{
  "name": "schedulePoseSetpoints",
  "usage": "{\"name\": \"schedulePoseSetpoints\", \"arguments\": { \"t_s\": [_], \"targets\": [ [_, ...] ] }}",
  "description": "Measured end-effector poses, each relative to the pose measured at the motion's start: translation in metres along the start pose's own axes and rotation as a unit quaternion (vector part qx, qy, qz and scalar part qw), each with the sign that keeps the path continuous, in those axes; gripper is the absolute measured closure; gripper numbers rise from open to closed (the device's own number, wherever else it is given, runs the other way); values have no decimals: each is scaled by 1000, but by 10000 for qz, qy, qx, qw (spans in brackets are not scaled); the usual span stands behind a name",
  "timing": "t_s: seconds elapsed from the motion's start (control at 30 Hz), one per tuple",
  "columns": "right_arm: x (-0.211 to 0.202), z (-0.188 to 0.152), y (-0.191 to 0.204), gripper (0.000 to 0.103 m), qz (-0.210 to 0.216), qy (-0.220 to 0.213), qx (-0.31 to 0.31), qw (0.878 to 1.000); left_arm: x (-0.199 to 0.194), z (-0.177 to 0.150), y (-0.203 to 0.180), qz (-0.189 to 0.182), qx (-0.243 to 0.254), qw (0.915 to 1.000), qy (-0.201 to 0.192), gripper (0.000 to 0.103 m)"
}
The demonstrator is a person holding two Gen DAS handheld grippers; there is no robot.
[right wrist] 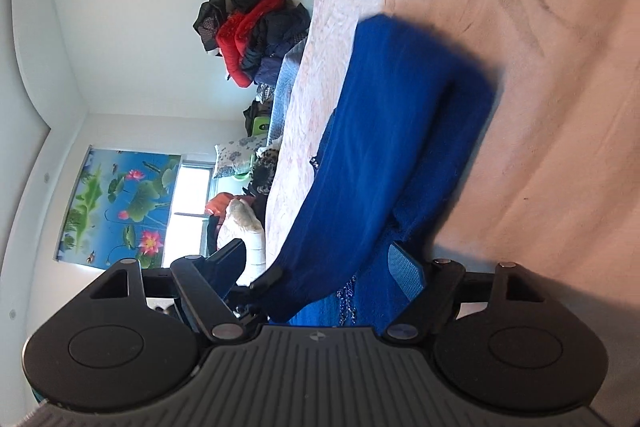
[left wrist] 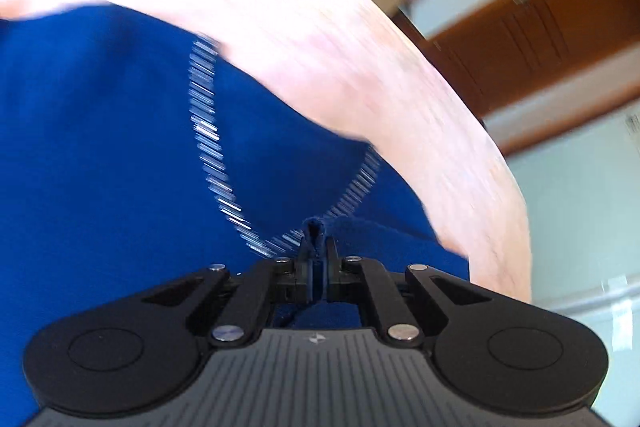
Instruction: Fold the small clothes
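Observation:
A blue garment (left wrist: 120, 147) with a sparkly silver trim line (left wrist: 208, 131) lies on a pink bedspread (left wrist: 320, 27). My left gripper (left wrist: 318, 251) is shut on a pinch of the blue fabric at the point of the trim. In the right wrist view the same blue garment (right wrist: 392, 131) stretches away over the pink bedspread (right wrist: 540, 67). My right gripper (right wrist: 320, 263) is wide open, with the blue fabric lying between its fingers (right wrist: 406, 273). The view is tilted sideways and blurred.
A pile of dark and red clothes (right wrist: 256, 35) sits at the far side of the bed. A lotus picture (right wrist: 120, 203) and a window (right wrist: 192, 207) are on the wall. A brown door (left wrist: 540, 23) is beyond the bed edge.

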State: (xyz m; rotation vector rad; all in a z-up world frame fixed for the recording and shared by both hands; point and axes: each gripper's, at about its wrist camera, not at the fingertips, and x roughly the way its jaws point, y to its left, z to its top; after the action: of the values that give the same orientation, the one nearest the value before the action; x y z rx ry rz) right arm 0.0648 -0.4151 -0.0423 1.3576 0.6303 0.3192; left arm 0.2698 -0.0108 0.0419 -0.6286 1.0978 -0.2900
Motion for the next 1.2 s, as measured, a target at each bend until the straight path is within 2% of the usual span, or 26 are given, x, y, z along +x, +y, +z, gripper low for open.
{"name": "schedulePoseSetpoints", "arguments": {
  "t_s": [0.13,0.33,0.57,0.63,0.7,0.8,0.9,0.97,1.0,1.03,1.1,1.13,1.17,1.2],
  "targets": [
    [0,0,5,26,-120,30,-101,9999,-30,18,44,409,-278,9984,-292,99],
    [4,-1,7,26,-214,36,-135,9997,-58,31,88,892,-612,9930,-473,99],
    [17,-1,17,26,-211,149,-227,9994,-70,27,113,1053,-723,9906,-493,99],
    [17,1,22,26,-235,127,-327,9991,-63,26,108,1050,-678,9912,-426,99],
    [16,4,24,26,-199,90,-328,9992,-63,26,108,892,-538,9938,-385,99],
    [12,6,27,25,-147,58,-364,9992,-64,28,118,600,-720,9945,-475,95],
    [12,4,24,25,-169,104,-335,9992,-65,23,129,443,-884,9943,-407,77],
    [12,2,20,25,-194,126,-298,9993,-64,17,134,356,-924,9943,-398,43],
    [13,0,17,25,-203,132,-261,9994,-65,15,136,296,-916,9945,-416,38],
    [13,-1,15,25,-202,143,-223,9994,-64,13,136,240,-879,9949,-438,37],
    [14,-4,12,25,-225,163,-184,9994,-62,11,132,258,-747,9960,-415,38],
    [14,-5,12,25,-237,168,-189,9994,-61,10,129,338,-647,9965,-402,41],
    [14,-5,12,25,-244,175,-193,9994,-61,10,126,393,-523,9971,-392,70],
    [14,-5,12,25,-243,178,-191,9994,-59,10,122,421,-395,9978,-328,87]
  ]
}}
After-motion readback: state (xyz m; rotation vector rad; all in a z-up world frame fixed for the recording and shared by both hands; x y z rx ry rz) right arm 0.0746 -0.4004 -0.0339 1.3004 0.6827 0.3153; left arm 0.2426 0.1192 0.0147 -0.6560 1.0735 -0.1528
